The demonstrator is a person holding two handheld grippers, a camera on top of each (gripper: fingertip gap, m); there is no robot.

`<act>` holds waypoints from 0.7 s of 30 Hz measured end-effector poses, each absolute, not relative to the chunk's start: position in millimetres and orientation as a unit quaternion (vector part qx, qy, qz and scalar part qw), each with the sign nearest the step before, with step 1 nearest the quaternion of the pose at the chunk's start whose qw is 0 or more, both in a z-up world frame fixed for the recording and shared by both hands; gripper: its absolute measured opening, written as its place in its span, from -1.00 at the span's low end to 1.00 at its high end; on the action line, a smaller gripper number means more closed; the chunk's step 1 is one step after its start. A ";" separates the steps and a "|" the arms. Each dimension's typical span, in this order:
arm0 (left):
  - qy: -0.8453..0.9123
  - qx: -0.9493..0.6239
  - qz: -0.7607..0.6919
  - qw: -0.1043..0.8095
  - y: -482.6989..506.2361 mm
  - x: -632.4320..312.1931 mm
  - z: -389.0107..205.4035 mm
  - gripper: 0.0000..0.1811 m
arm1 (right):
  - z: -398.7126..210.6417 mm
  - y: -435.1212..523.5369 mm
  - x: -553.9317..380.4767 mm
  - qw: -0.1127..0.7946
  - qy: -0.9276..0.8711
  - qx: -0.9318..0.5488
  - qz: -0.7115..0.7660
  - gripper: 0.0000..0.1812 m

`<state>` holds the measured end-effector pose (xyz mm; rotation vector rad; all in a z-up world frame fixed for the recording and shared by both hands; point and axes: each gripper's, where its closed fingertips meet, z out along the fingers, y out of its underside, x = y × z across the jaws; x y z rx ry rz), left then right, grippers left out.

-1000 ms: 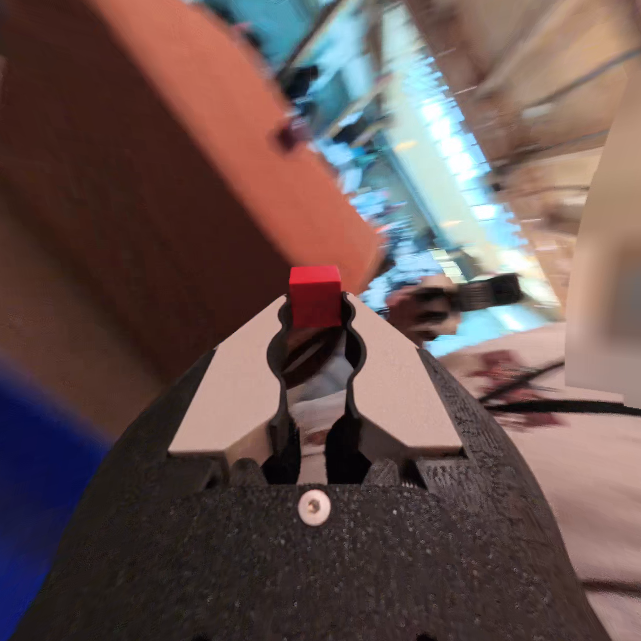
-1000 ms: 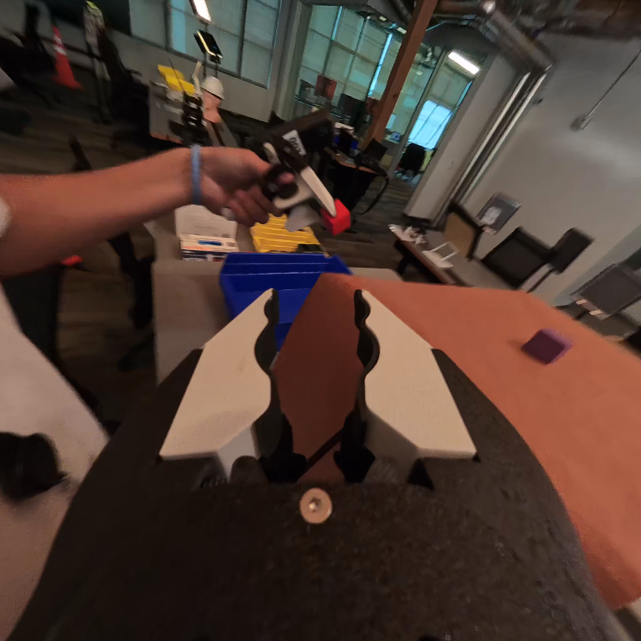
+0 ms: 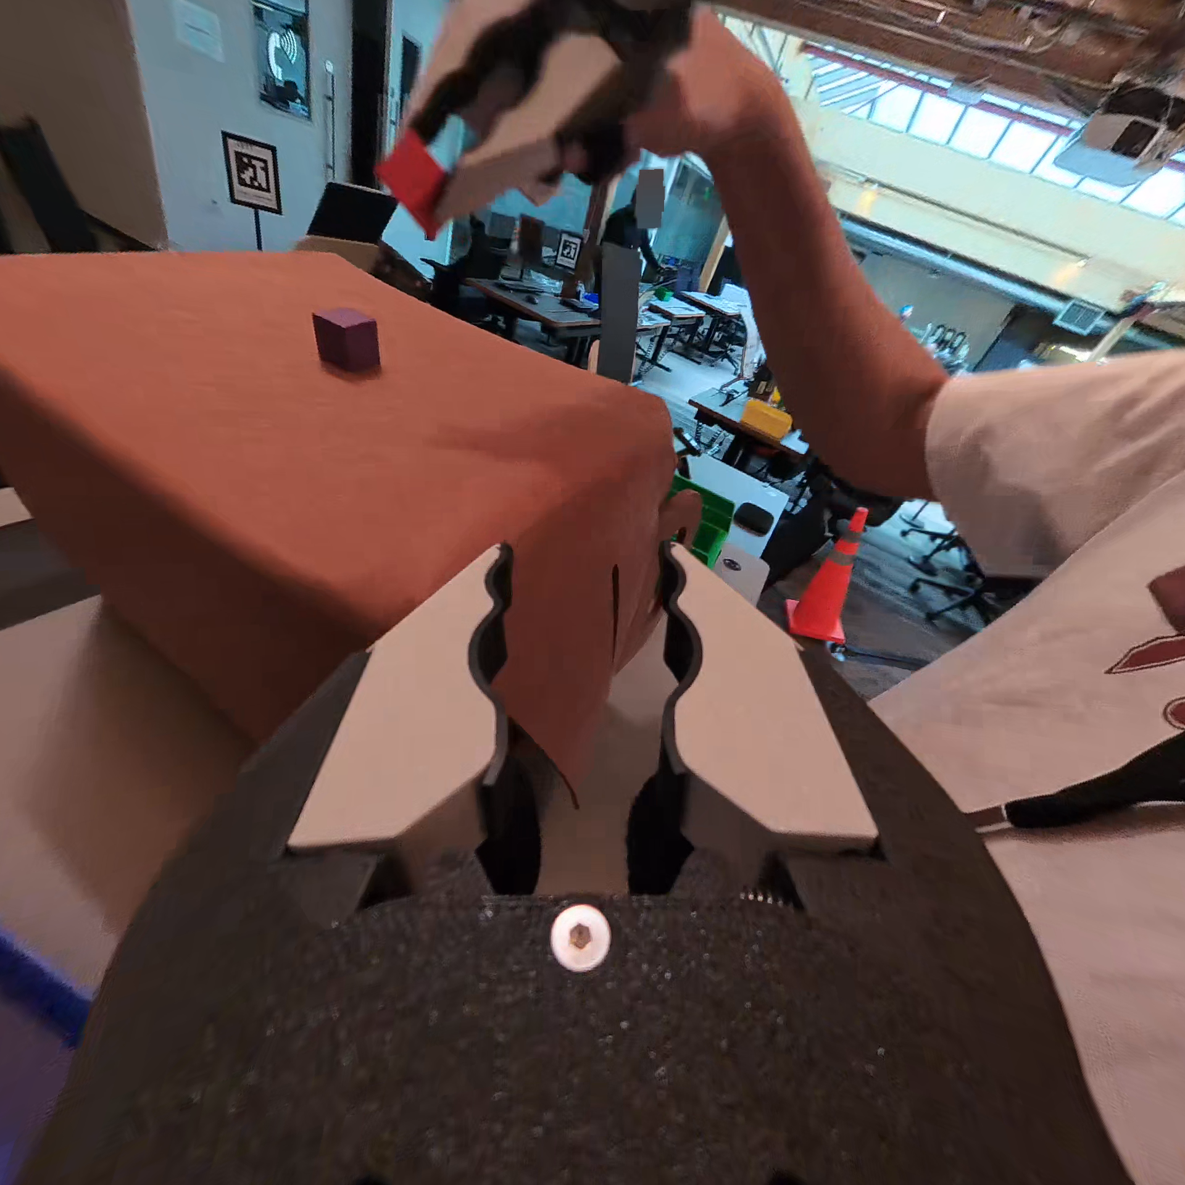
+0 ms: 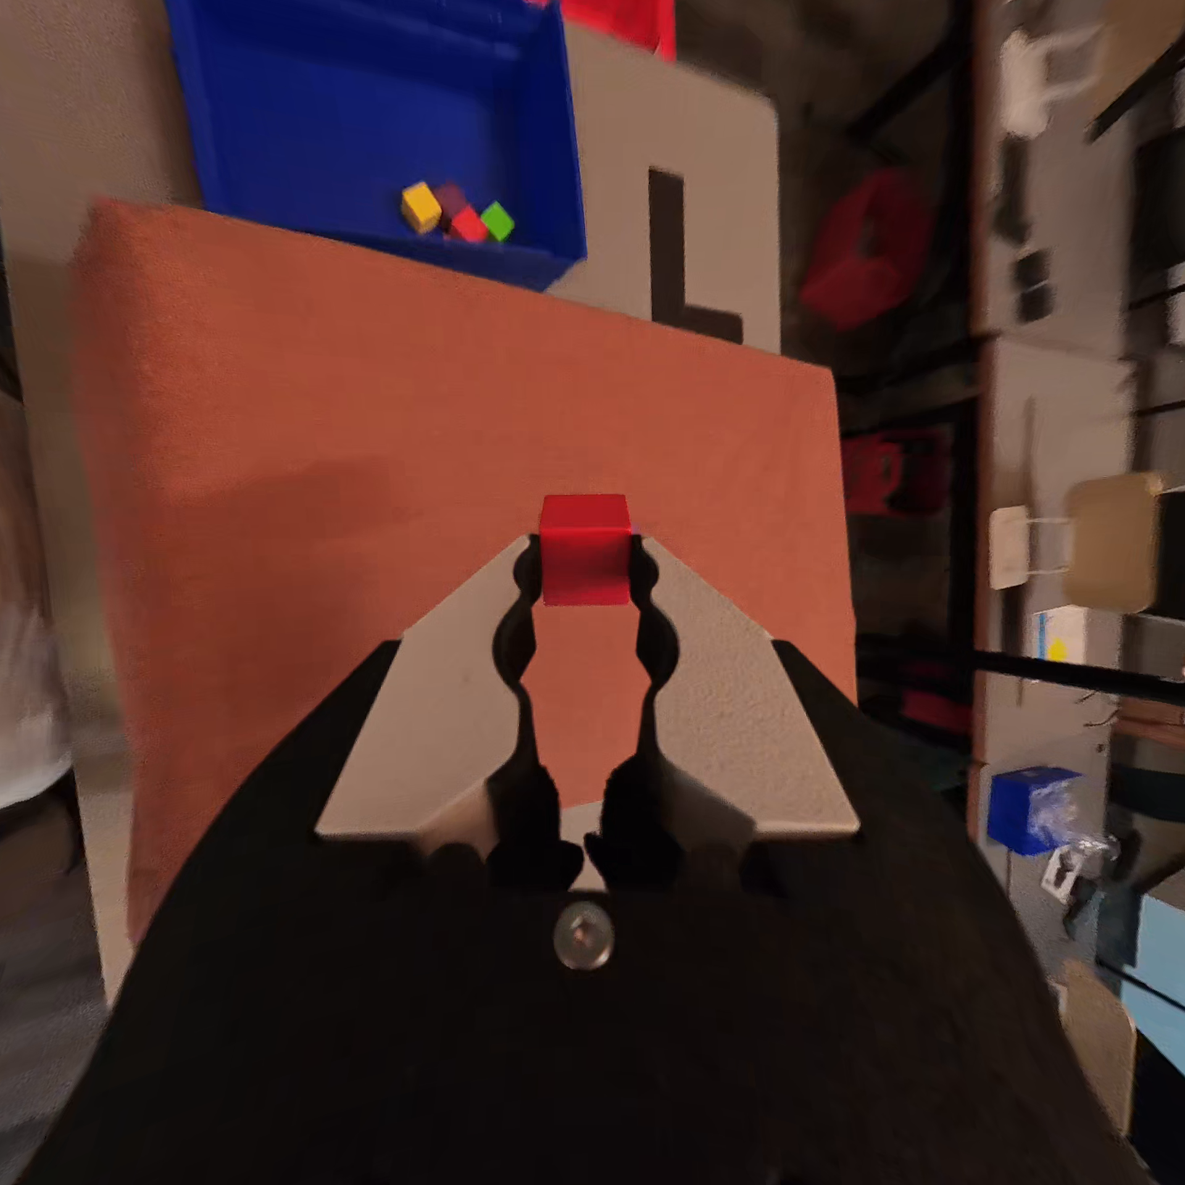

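Where the red cube is: the red cube [image 4: 583, 548] is pinched at the very tips of the right gripper [image 4: 583, 545], lifted clear of the table.
Right jaws: clamped on the cube's two side faces, with its top and front faces showing.
Right gripper from the left wrist view: it hangs high above the table, blurred, tilted down to the left, gripped by a hand [image 3: 692, 96] on a bare forearm.
Left gripper: the left gripper [image 3: 583, 558] sits low at the near corner of the table, pointing at the draped cloth.
Left jaws: apart, with nothing between them; only the cloth corner shows through the gap.
Table: the table [image 4: 320, 417] is covered with a rust-orange cloth that hangs over its edges.
Purple cube: a purple cube [image 3: 346, 338] rests alone on the cloth, well apart from both grippers.
Blue bin: a blue bin [image 4: 288, 96] stands just beyond the far edge of the table.
Inside the bin: a yellow cube [image 4: 420, 206], a dark cube [image 4: 451, 195], a second red cube [image 4: 468, 224] and a green cube [image 4: 498, 221] lie bunched in one corner.
Person: a pale short sleeve [image 3: 1026, 449] fills the right of the left wrist view.
Background: an orange traffic cone [image 3: 824, 583] stands on the floor past the table corner, near a green bin [image 3: 708, 529]; desks and chairs lie farther off.
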<state>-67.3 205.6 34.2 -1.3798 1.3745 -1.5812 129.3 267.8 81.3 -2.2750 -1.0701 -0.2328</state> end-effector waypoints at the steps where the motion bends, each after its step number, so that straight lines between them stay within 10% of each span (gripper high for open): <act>1: 0.523 -0.520 -0.596 0.317 202.1 -69.0 33.4 -0.48 | 75.1 279.2 137.6 0.275 -0.407 -0.868 -0.079 -0.71; 8: 0.546 -0.499 -0.586 0.332 176.6 -65.9 38.8 -0.48 | 29.8 293.1 168.5 0.087 -0.415 -0.905 -0.015 -0.72; 21: 0.569 -0.499 -0.567 0.325 169.9 -67.6 27.2 -0.48 | 19.0 296.1 161.9 0.029 -0.418 -0.908 -0.006 -0.72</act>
